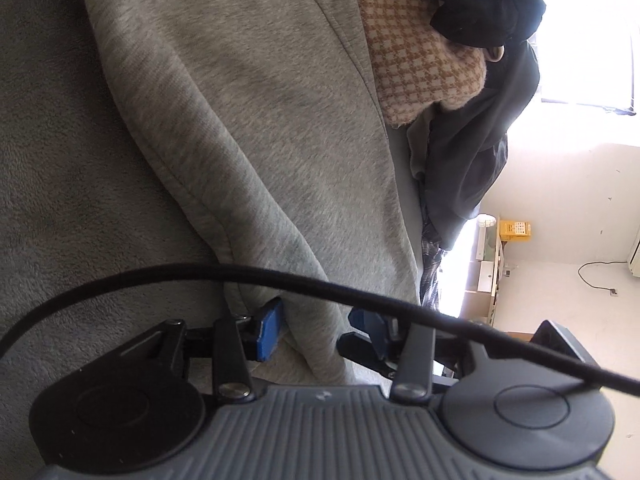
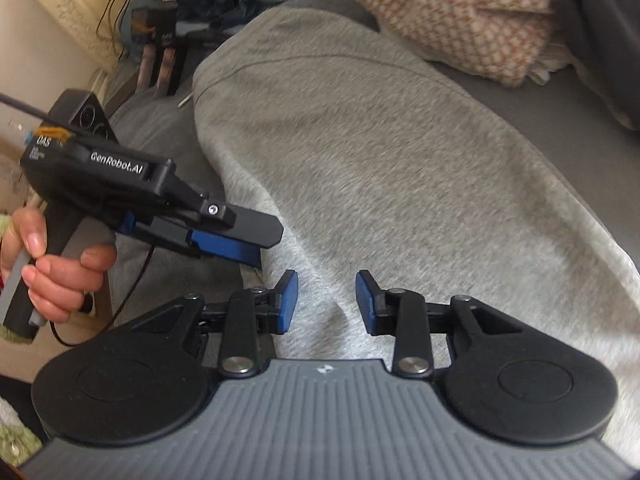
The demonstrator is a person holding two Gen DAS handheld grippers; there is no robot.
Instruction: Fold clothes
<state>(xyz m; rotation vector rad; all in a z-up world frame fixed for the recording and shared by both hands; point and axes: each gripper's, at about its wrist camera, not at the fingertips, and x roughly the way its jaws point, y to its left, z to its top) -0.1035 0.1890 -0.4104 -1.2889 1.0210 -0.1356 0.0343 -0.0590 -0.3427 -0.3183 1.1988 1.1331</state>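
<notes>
The left gripper [image 1: 312, 330] has a fold of the grey sweatshirt [image 1: 248, 120] running between its blue pads; the cloth fills the gap, but whether the pads truly pinch it I cannot tell from here. The right gripper [image 2: 326, 300] hovers over the same sweatshirt [image 2: 380, 160] with its jaws partly apart and nothing between them, the fabric lying flat below. Seen from the right wrist, the left gripper [image 2: 240, 246] sits at the sweatshirt's near edge, with the person's hand [image 2: 52, 268] on its handle. The sweatshirt is spread across a grey blanket on the bed [image 1: 60, 180], with a brown checked cloth [image 2: 460, 20] and dark garments [image 1: 480, 0] piled beyond it. To fold well, I judge the right gripper should come down on the hem beside the left one, take a matching bite, and both should lift evenly so the edge carries over straight, keeping the cable [image 1: 280, 276] clear.
</notes>
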